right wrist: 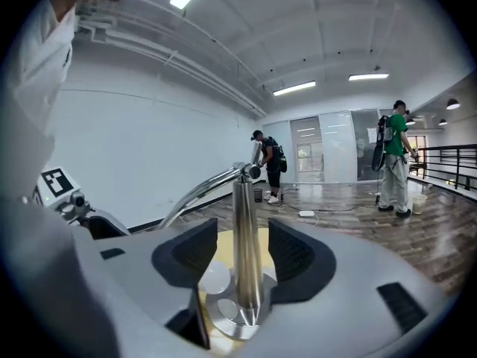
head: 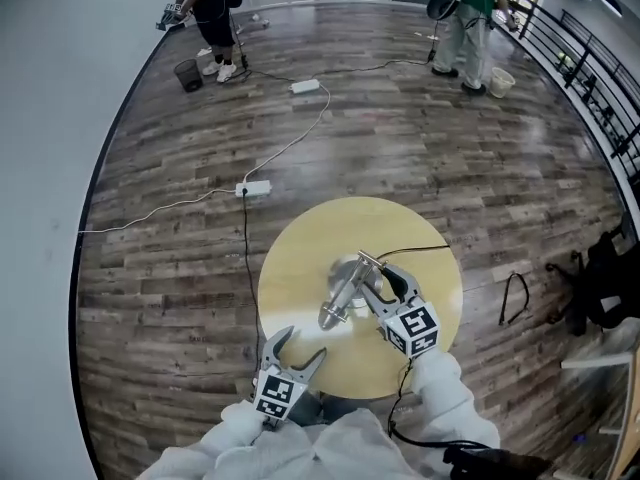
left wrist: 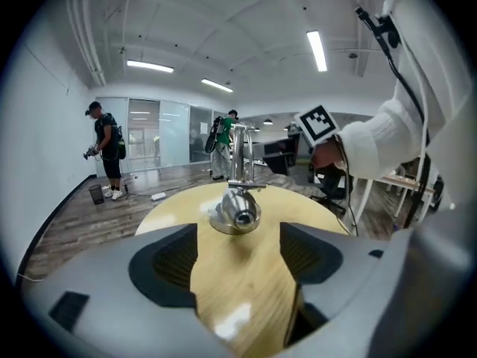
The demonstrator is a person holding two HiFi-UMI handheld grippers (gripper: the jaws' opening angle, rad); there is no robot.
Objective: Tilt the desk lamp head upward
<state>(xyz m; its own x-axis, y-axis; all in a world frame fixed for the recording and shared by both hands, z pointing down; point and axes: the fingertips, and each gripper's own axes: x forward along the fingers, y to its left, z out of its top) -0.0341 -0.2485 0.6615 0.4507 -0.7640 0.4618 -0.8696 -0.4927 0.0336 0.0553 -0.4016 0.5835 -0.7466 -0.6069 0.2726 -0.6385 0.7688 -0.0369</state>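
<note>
A chrome desk lamp (head: 345, 286) stands in the middle of a round wooden table (head: 300, 258). Its arm slopes down toward me, and the bell-shaped lamp head (head: 333, 315) hangs low over the tabletop. My right gripper (head: 378, 273) is open, and the lamp's upright post (right wrist: 246, 245) stands between its pads with a thin gap on each side. The round base (right wrist: 227, 319) lies just below. At the table's near edge my left gripper (head: 303, 344) is open and empty. It faces the lamp head (left wrist: 237, 213) from a short way off.
The lamp's black cord (head: 425, 249) runs off the table's right side. On the wood floor lie a white power strip (head: 254, 188) and cables. Two people (head: 212, 13) (head: 470, 18) stand far off. A railing (head: 590, 58) and dark bags (head: 605, 283) are at the right.
</note>
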